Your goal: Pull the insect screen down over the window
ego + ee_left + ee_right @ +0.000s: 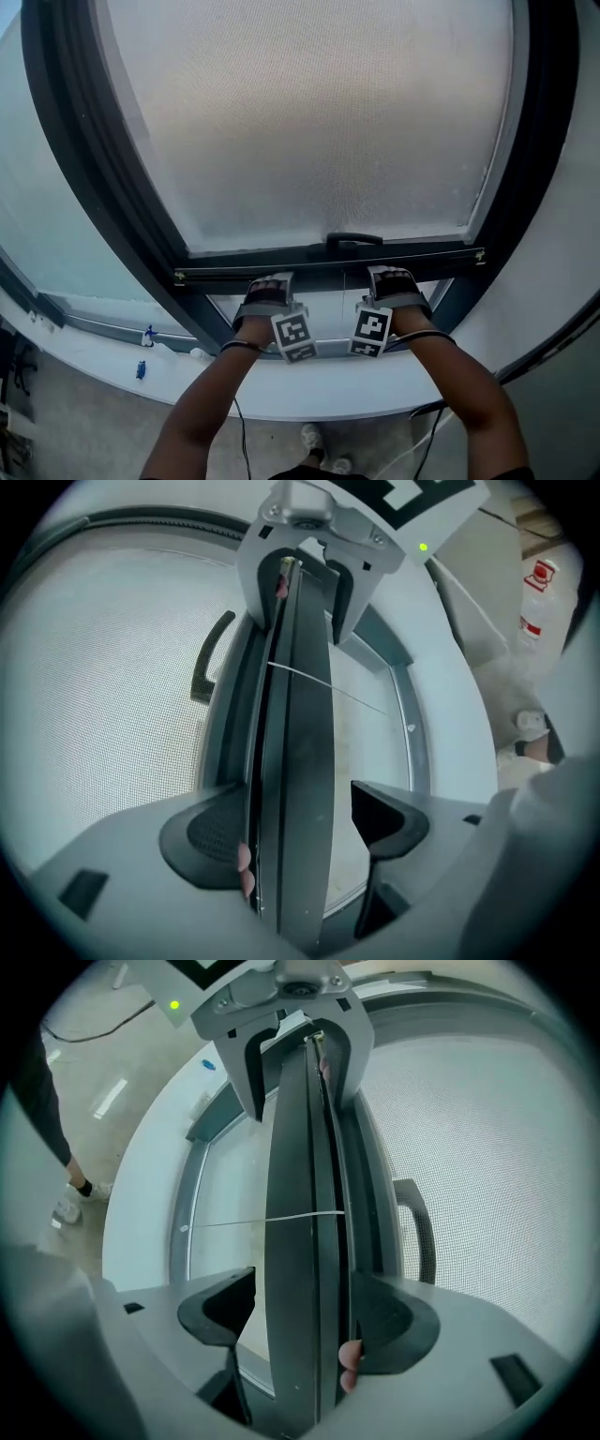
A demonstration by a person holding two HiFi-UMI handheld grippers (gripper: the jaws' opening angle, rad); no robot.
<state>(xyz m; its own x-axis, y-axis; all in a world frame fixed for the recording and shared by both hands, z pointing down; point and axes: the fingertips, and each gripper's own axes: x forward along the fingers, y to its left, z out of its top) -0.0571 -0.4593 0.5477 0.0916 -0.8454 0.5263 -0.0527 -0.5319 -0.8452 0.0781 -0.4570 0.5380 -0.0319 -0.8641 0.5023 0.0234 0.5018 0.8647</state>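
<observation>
Screen point(309, 112) fills the top of the head view. Its bar point(328, 265) runs left to right, low in the middle, just above the sill point(281, 394). The left gripper point(267, 286) and right gripper point(394, 281) sit on it side by side.

In the left gripper view the fingers point(211, 832) are open around the bar, and only one touches it.

The right gripper view shows the same. The bar likely has to go down next.

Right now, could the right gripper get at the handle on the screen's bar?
Probably yes. The handle stands bare just beside the right gripper, with nothing between them. But the gripper's open jaws straddle the bar, so it would have to come off that first.
</observation>
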